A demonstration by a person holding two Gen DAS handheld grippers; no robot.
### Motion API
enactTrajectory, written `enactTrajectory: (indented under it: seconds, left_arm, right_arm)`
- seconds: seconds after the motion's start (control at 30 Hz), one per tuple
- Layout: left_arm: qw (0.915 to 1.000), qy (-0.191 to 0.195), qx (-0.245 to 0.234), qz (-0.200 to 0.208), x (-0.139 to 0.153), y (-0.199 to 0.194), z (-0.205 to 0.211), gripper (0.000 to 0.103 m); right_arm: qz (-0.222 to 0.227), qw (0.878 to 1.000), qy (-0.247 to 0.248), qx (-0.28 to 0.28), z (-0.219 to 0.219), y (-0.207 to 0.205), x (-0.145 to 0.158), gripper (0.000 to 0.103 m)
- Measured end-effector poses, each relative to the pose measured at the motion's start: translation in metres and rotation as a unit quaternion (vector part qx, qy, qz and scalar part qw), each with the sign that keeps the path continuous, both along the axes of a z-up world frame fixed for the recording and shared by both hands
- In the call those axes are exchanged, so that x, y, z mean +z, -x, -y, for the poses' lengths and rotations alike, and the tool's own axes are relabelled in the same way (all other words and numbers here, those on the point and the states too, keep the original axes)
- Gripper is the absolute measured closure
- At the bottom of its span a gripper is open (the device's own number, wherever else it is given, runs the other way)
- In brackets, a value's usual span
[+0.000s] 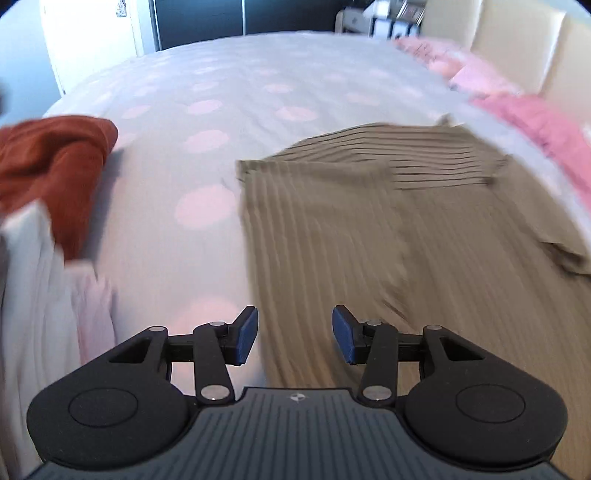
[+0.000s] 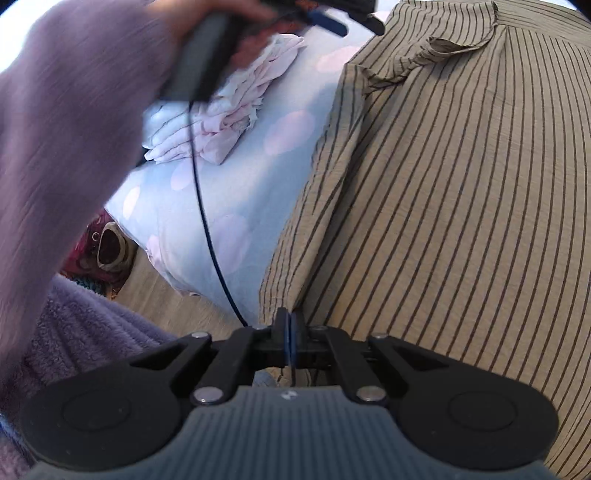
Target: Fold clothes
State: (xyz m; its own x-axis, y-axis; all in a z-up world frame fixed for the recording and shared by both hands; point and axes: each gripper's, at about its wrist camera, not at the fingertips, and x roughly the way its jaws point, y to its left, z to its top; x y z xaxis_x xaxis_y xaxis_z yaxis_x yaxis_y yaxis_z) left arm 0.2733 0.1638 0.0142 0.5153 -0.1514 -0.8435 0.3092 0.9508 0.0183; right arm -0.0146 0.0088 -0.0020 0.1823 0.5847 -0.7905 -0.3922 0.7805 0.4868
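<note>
A tan shirt with thin dark stripes [image 1: 406,229] lies spread on the bed, partly folded. It fills the right wrist view [image 2: 461,192]. My left gripper [image 1: 294,336] is open and empty, hovering over the shirt's left edge. My right gripper [image 2: 291,325] is shut on the shirt's near edge at a fold. The left gripper also shows in the right wrist view [image 2: 332,20], blurred, held by a hand in a lilac sleeve.
The bed has a pale cover with pink dots [image 1: 207,140]. A rust-red garment [image 1: 55,162] and white-pink clothes [image 1: 44,295] lie at left, also seen in the right wrist view [image 2: 229,107]. Pink pillows [image 1: 517,110] lie far right. A cable [image 2: 207,206] hangs over the bed edge.
</note>
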Motion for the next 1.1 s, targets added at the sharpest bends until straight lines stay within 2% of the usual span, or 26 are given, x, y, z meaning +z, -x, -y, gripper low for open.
enactTrajectory:
  seconds: [0.07, 0.2, 0.33, 0.5, 0.53, 0.57, 0.6, 0.63, 0.73, 0.93, 1.1]
  left_arm:
    - [0.9997, -0.006, 0.001, -0.022, -0.013, -0.029, -0.004, 0.061]
    - [0.9995, 0.017, -0.008, -0.026, -0.026, -0.07, -0.014, 0.061]
    - [0.9976, 0.06, 0.018, -0.028, -0.037, -0.106, -0.019, 0.061]
    - [0.9903, 0.126, 0.056, -0.015, -0.049, -0.131, -0.028, 0.061]
    - [0.9894, 0.132, 0.06, -0.01, -0.05, -0.134, -0.03, 0.066]
    - [0.9887, 0.137, 0.062, -0.005, -0.05, -0.135, -0.031, 0.077]
    - [0.9888, 0.137, 0.061, 0.0, -0.048, -0.135, -0.03, 0.083]
    - [0.9893, 0.134, 0.058, 0.004, -0.046, -0.134, -0.028, 0.092]
    - [0.9907, 0.126, 0.048, 0.018, -0.039, -0.131, -0.023, 0.1]
    - [0.9922, 0.107, 0.036, 0.052, -0.003, -0.126, -0.004, 0.103]
    - [0.9939, 0.076, 0.008, 0.079, 0.037, -0.12, 0.031, 0.103]
  right_arm:
    - [0.003, 1.0, 0.008, 0.003, 0.001, 0.002, -0.001, 0.101]
    - [-0.008, 1.0, 0.008, 0.004, 0.001, 0.0, -0.003, 0.101]
    - [-0.025, 1.0, -0.003, 0.002, 0.005, -0.005, -0.006, 0.101]
    - [-0.036, 0.999, -0.003, -0.007, 0.014, -0.01, -0.011, 0.101]
    - [-0.039, 0.999, -0.003, -0.009, 0.016, -0.009, -0.012, 0.101]
    - [-0.04, 0.999, -0.003, -0.01, 0.017, -0.009, -0.012, 0.101]
    - [-0.042, 0.999, -0.004, -0.01, 0.017, -0.009, -0.013, 0.101]
    - [-0.042, 0.999, -0.005, -0.011, 0.018, -0.009, -0.013, 0.101]
    - [-0.035, 0.999, -0.011, -0.019, 0.024, -0.008, -0.008, 0.101]
    - [-0.011, 0.998, -0.055, -0.017, 0.039, 0.006, 0.007, 0.101]
    - [0.016, 0.995, -0.094, -0.018, 0.05, 0.022, 0.023, 0.101]
